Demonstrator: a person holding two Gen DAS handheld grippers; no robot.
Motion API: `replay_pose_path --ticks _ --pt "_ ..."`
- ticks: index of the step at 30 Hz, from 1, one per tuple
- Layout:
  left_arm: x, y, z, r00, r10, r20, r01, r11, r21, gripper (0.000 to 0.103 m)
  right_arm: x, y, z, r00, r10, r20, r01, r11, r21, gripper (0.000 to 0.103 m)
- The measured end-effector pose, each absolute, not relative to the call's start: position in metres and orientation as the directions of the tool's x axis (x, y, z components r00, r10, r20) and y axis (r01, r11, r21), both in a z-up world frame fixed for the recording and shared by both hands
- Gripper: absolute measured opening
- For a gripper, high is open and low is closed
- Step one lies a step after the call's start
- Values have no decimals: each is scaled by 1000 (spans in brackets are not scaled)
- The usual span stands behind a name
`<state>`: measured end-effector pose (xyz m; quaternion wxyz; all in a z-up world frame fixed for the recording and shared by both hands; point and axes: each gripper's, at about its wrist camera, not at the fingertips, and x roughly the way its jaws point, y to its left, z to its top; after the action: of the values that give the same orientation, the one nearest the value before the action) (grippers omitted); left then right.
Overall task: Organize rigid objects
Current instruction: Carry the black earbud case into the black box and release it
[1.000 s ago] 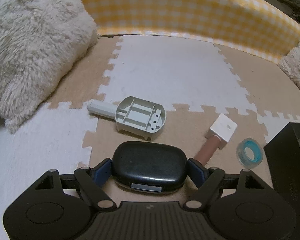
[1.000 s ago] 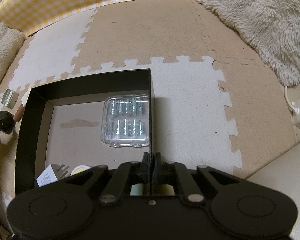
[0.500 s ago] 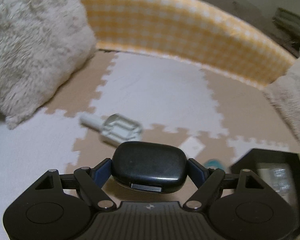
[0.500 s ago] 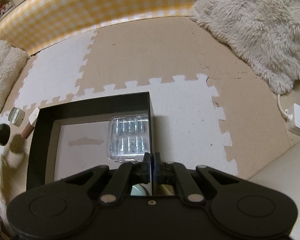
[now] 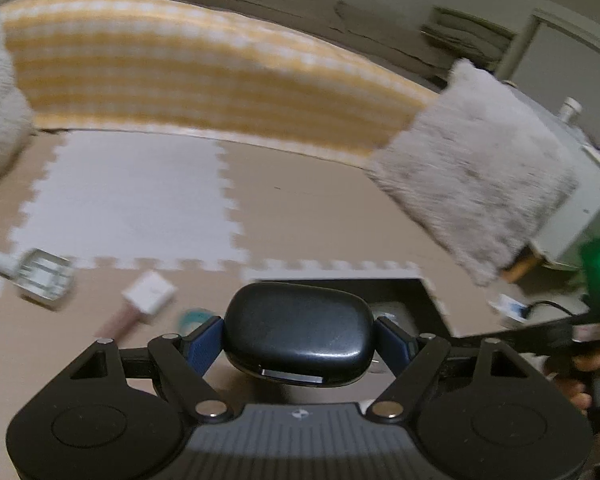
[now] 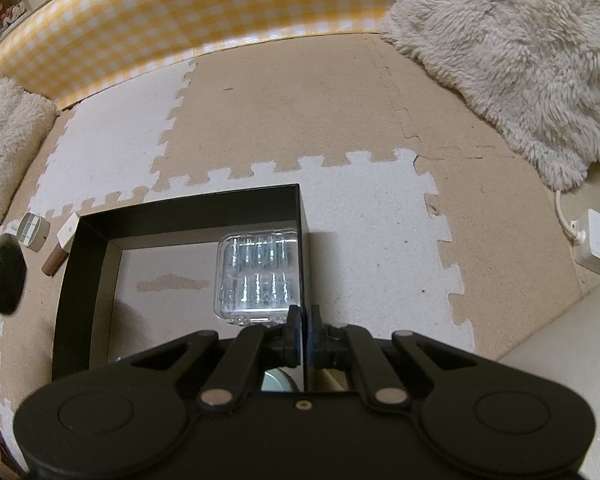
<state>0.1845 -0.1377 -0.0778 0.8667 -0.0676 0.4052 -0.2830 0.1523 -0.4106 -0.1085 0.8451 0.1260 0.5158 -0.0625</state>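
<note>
My left gripper (image 5: pixel 298 338) is shut on a black rounded case (image 5: pixel 296 328), its blue pads pressed on both ends; it hangs above the mat just left of the black box (image 5: pixel 430 294). The same case (image 6: pixel 2 276) shows at the left edge of the right wrist view. There my right gripper (image 6: pixel 304 318) is shut on the right wall of the black box (image 6: pixel 188 204). A clear plastic case of batteries (image 6: pixel 258 276) lies inside against that wall. The left wrist view is motion-blurred.
On the mat left of the box lie a grey plastic part (image 5: pixel 40 276), a white cube on a brown handle (image 5: pixel 148 292) and a teal tape roll (image 5: pixel 194 318). Fluffy cushions (image 6: pixel 512 52) and a yellow checked wall (image 6: pixel 180 12) ring the mat. A power strip (image 6: pixel 598 244) lies far right.
My left gripper has risen and swung right with the black case, bringing the black box into its view. The right gripper has kept its hold on the box wall.
</note>
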Motion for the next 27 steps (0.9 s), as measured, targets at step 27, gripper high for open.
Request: replay_pose_path --ticks 27 --pt "216 -247 -131 515 -332 -790 299 934 -198 81 152 -414 -109 462 39 -886 239 957 167 4"
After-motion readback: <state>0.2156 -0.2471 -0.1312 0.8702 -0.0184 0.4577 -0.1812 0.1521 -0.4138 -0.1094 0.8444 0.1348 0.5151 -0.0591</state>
